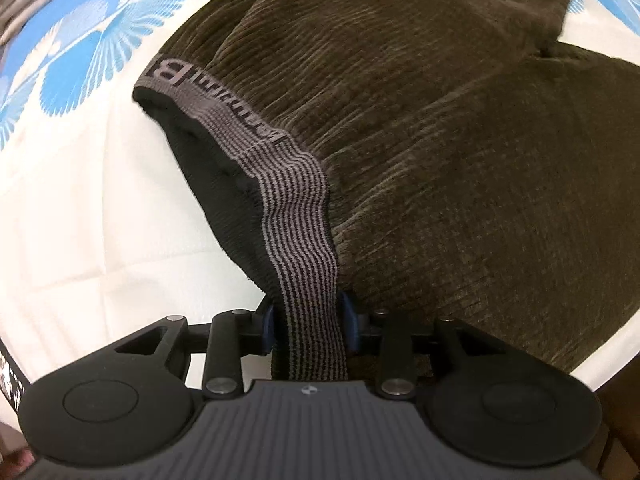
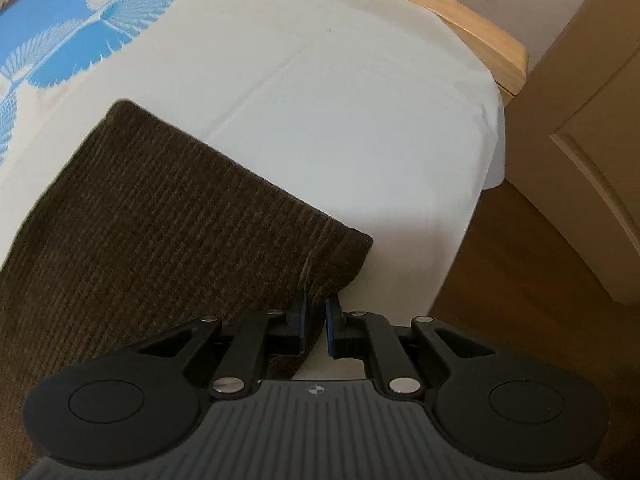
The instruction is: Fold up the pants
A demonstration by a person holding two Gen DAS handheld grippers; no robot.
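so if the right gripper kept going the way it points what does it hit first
Probably the brown pants: the right gripper is already shut on their edge. Just beyond lies the white bedsheet, though depth is hard to judge.

A home bedroom: sheeted bed [image 2: 320,100], wooden bedframe [image 2: 460,16], door [image 2: 580,160]

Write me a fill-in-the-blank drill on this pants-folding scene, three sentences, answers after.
1. The left gripper has the striped grey ____ of the pants between its pads.
2. The right gripper is shut on a ____ of the brown fabric.
3. The pants lie on a white sheet printed with ____ fan shapes.

Answers: waistband; corner; blue
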